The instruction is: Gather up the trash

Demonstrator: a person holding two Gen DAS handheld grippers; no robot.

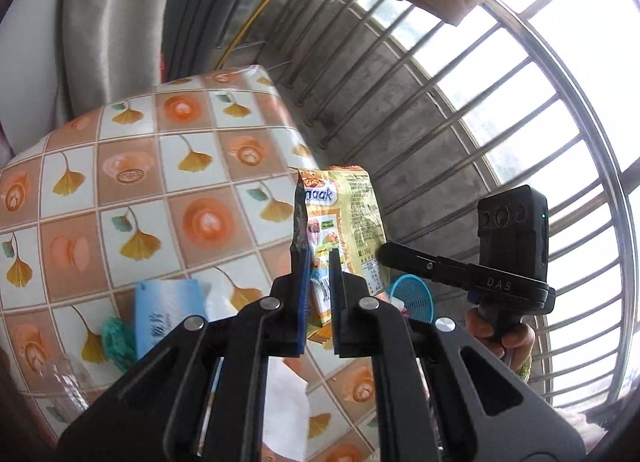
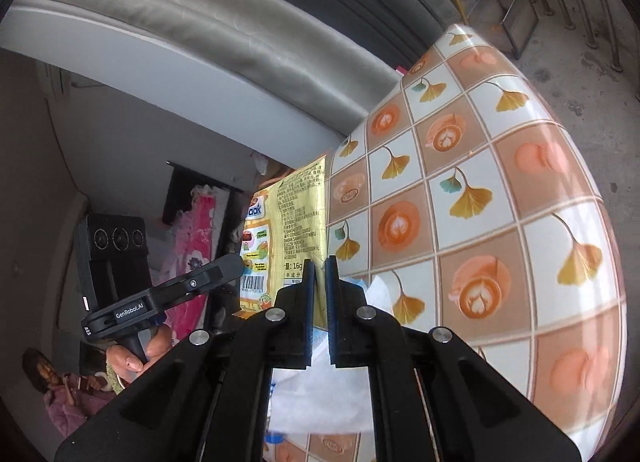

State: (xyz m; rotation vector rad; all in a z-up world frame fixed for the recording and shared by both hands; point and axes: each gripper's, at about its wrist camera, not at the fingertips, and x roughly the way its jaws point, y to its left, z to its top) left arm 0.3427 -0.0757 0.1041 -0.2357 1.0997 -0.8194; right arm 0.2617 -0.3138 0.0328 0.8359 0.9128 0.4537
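Observation:
A yellow snack wrapper [image 1: 344,214] stands upright above the tiled table [image 1: 160,190], held by both grippers. My left gripper [image 1: 320,286] is shut on its lower left part. My right gripper [image 2: 320,282] is shut on the wrapper's right edge [image 2: 296,222]. In the left wrist view the right gripper's finger [image 1: 404,256] touches the wrapper's right side. In the right wrist view the left gripper's finger [image 2: 224,268] reaches the wrapper's left side.
A blue tissue pack [image 1: 168,310], white tissue [image 1: 286,406], a teal scrap [image 1: 116,342] and clear plastic [image 1: 68,382] lie on the table. A blue mesh basket [image 1: 414,298] sits past the table edge. Window bars [image 1: 520,142] stand on the right. A grey sofa [image 2: 200,42] is behind.

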